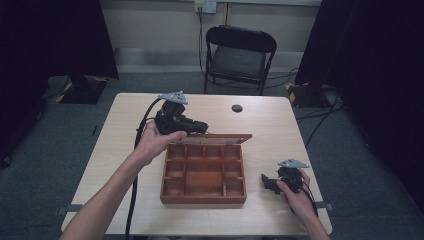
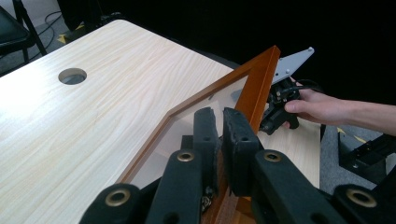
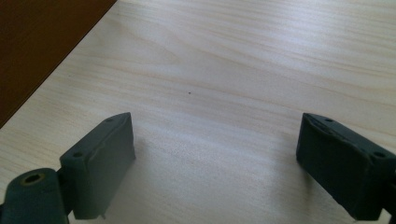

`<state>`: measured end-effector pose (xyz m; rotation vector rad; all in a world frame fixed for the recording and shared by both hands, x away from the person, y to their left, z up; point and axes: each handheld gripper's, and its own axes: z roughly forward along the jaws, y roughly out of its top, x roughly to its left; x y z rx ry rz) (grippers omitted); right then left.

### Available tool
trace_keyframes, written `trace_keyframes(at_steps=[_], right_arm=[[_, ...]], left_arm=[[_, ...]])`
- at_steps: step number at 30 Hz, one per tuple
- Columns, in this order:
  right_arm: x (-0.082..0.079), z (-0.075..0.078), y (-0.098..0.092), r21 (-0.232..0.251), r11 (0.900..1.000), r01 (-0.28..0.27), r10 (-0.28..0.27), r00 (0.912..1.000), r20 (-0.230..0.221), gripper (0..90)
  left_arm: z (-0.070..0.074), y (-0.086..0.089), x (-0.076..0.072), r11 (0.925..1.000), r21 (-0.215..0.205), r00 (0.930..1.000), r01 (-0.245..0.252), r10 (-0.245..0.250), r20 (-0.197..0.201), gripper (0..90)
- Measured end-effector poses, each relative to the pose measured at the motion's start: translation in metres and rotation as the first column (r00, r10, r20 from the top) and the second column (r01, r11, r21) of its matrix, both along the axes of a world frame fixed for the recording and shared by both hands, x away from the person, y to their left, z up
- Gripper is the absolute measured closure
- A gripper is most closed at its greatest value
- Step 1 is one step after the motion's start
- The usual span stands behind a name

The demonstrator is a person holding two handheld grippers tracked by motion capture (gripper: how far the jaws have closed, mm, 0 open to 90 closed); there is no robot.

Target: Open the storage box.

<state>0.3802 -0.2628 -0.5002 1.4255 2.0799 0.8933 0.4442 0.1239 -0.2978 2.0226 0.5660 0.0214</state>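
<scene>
Forearms come in from the near edge of the worktop (image 1: pixel 125 107), one on each side of a wooden box (image 1: pixel 204 175) that sits at its middle.

- Box: compartments look empty. Glass-panelled lid (image 1: pixel 212 139) stands raised on the far side, about upright.
- Left gripper (image 1: pixel 197 127): clenched on the lid's wooden frame, pads pinching it near a corner. Left hand (image 1: pixel 159 140) holds it level, pointing right across the far edge of the box, wrist raised, forearm angled in from the lower left.
- Right gripper (image 1: pixel 265 181): released, jaws wide apart with bare worktop between them, nothing held. It rests low near the box's right front corner, just apart from it, pointing left toward it. Right hand (image 1: pixel 296 195) wraps it from behind.

Risks, as I judge them:
- Nothing steadies the base; a sideways pull on the lid could drag or tip the box.
- Grip sits on a narrow strip of frame; a slip would let the lid drop shut.
- Squeeze near the pane could stress the glass.
</scene>
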Motion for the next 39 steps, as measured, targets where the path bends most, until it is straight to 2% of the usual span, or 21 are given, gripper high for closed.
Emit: trace_keyframes(at_steps=[39], right_arm=[[0.0002, 0.0, -0.0001, 0.001, 1.0, -0.002, 0.002, 1.0, -0.001, 10.6]], left_arm=[[0.0011, -0.0005, -0.0001, 0.9999, 0.012, 1.0, 0.002, -0.003, 0.004, 84.5]])
